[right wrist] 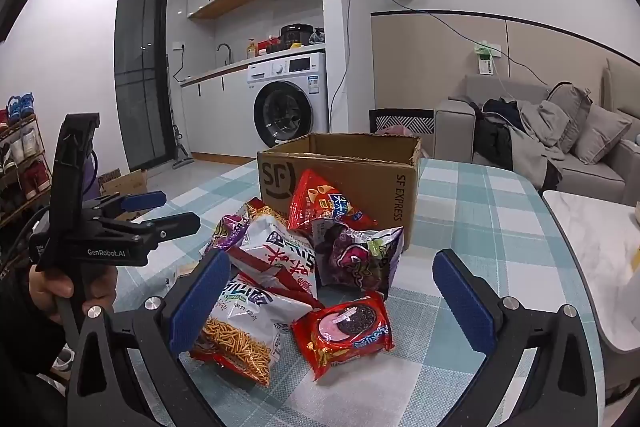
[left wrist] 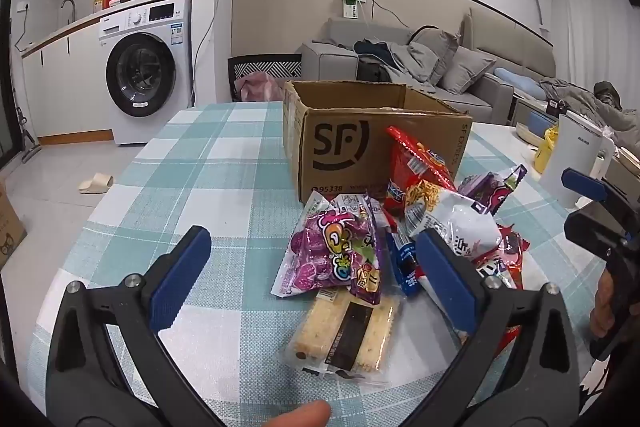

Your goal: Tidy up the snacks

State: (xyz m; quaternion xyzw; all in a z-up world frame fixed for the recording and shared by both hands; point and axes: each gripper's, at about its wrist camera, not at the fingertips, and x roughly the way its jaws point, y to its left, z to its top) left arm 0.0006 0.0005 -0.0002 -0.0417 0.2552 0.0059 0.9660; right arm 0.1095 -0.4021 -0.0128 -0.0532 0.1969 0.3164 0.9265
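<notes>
Left gripper (left wrist: 316,283): jaws spread wide, nothing between the pads, hanging over the near edge of the snack pile, tilted down towards it.
Right gripper (right wrist: 332,303): just as wide and just as empty, tipped down over the other side of the same pile.
Snack pile: all loose on the checked bench (left wrist: 192,163), heaped right in front of the cardboard box (left wrist: 360,143), so every trip will be short.
Box: open at the top, flaps up, looks like the place the snacks are meant to go; I can't see inside it.
Cracker pack (left wrist: 344,335): flat on the cloth, nearest the left gripper, partly under the purple candy bag (left wrist: 332,255).
Cookie pack (right wrist: 344,331): lying alone at the front, free of the heap, the easy first pick for the right gripper.
Noodle snack bag (right wrist: 244,327): beside the right gripper's left pad.
Red chip bag (right wrist: 320,203): propped against the box wall.
My read: nothing moved yet, both grippers lining up.
</notes>
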